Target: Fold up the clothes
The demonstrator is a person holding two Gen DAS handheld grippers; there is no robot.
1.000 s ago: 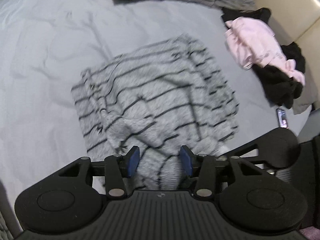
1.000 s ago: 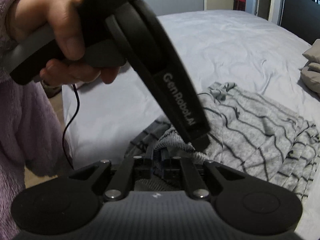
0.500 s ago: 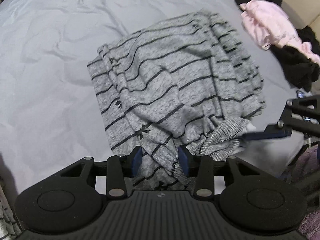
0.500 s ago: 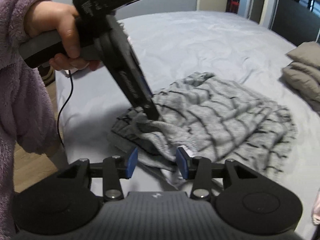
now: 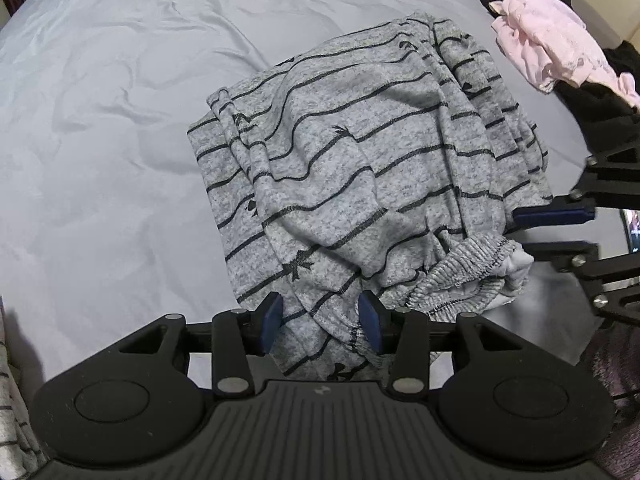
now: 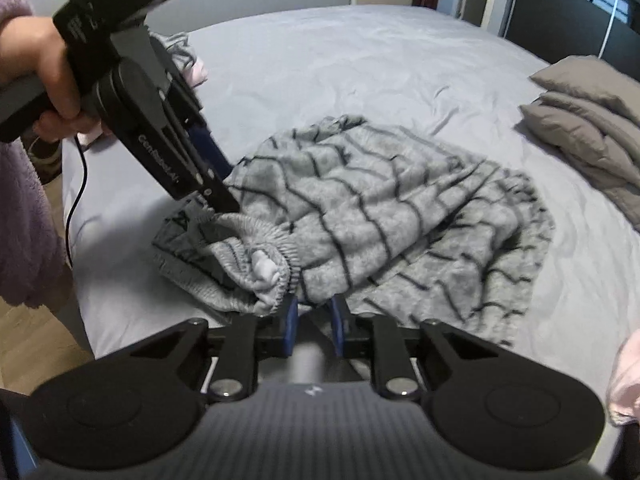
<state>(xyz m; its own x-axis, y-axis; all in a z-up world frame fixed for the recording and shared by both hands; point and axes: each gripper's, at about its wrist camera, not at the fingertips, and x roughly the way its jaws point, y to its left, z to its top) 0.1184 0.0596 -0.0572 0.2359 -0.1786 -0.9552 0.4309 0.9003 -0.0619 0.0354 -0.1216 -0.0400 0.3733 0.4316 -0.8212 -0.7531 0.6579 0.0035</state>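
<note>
While striped garment (image 5: 360, 168) lies bunched, bedsheet (image 5: 100, 140) bare leftward

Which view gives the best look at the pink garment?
The left wrist view: the pink garment lies crumpled on dark clothes at the bed's far right, fully lit. The right wrist view catches only a blurred pink sliver at its right edge.

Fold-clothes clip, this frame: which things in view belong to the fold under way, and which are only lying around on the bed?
In the job:
- grey striped garment, bunched on the bed sheet
- left gripper, open around its near edge
- right gripper, open by the ribbed cuff

Lying about:
- pink garment
- black clothes
- folded grey blanket
</note>
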